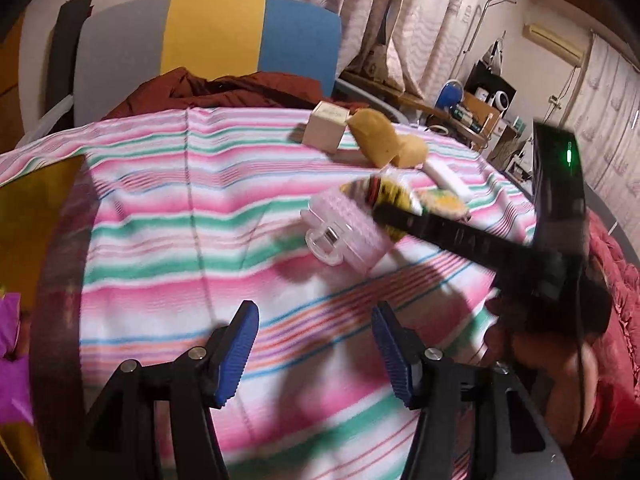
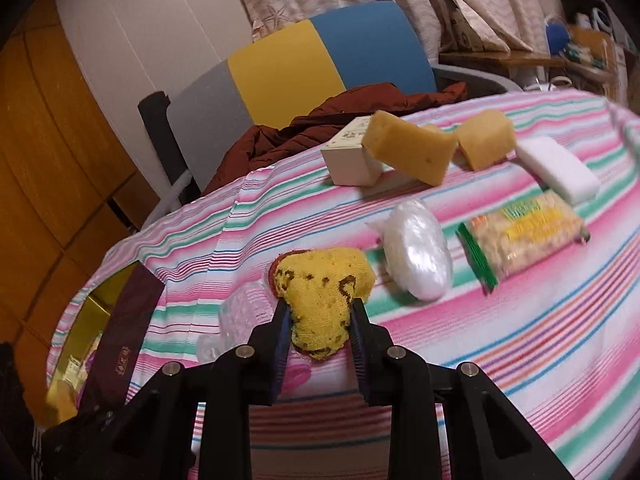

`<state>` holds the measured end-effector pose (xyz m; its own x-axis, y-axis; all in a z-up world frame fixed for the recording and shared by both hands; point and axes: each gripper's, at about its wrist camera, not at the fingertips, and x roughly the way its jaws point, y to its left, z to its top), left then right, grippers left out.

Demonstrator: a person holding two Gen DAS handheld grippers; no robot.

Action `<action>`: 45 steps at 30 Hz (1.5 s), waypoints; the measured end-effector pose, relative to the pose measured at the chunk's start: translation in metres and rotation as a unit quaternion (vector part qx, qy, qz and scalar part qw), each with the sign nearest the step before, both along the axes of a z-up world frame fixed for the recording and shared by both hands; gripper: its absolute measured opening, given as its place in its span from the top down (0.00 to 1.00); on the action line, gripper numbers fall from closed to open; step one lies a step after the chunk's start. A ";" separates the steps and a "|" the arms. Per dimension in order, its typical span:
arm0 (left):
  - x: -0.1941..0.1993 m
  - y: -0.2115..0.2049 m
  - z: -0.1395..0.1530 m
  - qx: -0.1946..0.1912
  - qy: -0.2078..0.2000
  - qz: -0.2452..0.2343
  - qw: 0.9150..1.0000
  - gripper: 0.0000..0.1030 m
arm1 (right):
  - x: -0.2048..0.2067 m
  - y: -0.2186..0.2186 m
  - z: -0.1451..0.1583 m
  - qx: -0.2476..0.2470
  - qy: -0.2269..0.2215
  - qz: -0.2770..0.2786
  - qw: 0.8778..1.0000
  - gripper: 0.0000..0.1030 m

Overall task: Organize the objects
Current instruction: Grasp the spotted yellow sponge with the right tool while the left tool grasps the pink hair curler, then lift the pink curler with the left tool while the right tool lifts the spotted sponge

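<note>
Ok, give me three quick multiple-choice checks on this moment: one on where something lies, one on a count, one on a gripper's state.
1. Where is the white block?
A. Right of the tan sponge pieces
B. Inside the dark box at the table's edge
C. On the chair

2. How many tan sponge pieces lie on the striped cloth?
A. One
B. Two
C. Four

3. What is the right gripper doing?
A. Open and empty
B. Shut on the white shiny packet
C. Shut on the yellow sponge

Answers:
1. A, it lies just right of the two pieces in the right wrist view.
2. B, two pieces lie side by side by the small white box.
3. C, both pads press the sponge's sides.
</note>
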<state>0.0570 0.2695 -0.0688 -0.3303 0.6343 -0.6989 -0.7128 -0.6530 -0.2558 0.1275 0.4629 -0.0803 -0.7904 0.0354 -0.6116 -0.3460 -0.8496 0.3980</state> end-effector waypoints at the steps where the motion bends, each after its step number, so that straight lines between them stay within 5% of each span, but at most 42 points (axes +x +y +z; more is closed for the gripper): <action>1: -0.003 0.002 0.002 0.009 -0.004 0.001 1.000 0.42 | 0.001 0.001 -0.003 0.000 0.001 -0.002 1.000 0.73; 13: -0.042 0.034 -0.006 0.081 -0.114 0.038 0.990 0.39 | 0.006 -0.002 -0.012 0.022 0.017 -0.015 1.000 0.73; 15: -0.048 0.038 -0.012 0.090 -0.132 0.045 0.986 0.43 | 0.007 -0.002 -0.013 0.020 0.020 -0.014 1.000 0.73; 19: -0.055 0.041 -0.023 0.104 -0.167 0.039 0.980 0.66 | 0.006 -0.001 -0.015 0.018 0.020 -0.010 1.000 0.73; 31: -0.041 0.000 -0.015 0.101 -0.117 0.033 0.987 0.70 | 0.004 -0.001 -0.020 0.012 0.013 -0.011 1.000 0.74; 45: -0.028 -0.039 -0.018 0.109 -0.118 0.042 0.986 0.73 | 0.005 -0.009 -0.019 0.037 0.000 -0.014 0.999 0.74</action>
<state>0.0291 0.2301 -0.0869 -0.2320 0.7557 -0.6124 -0.5625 -0.6179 -0.5494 0.1321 0.4542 -0.0994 -0.7881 0.1026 -0.6070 -0.3708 -0.8662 0.3350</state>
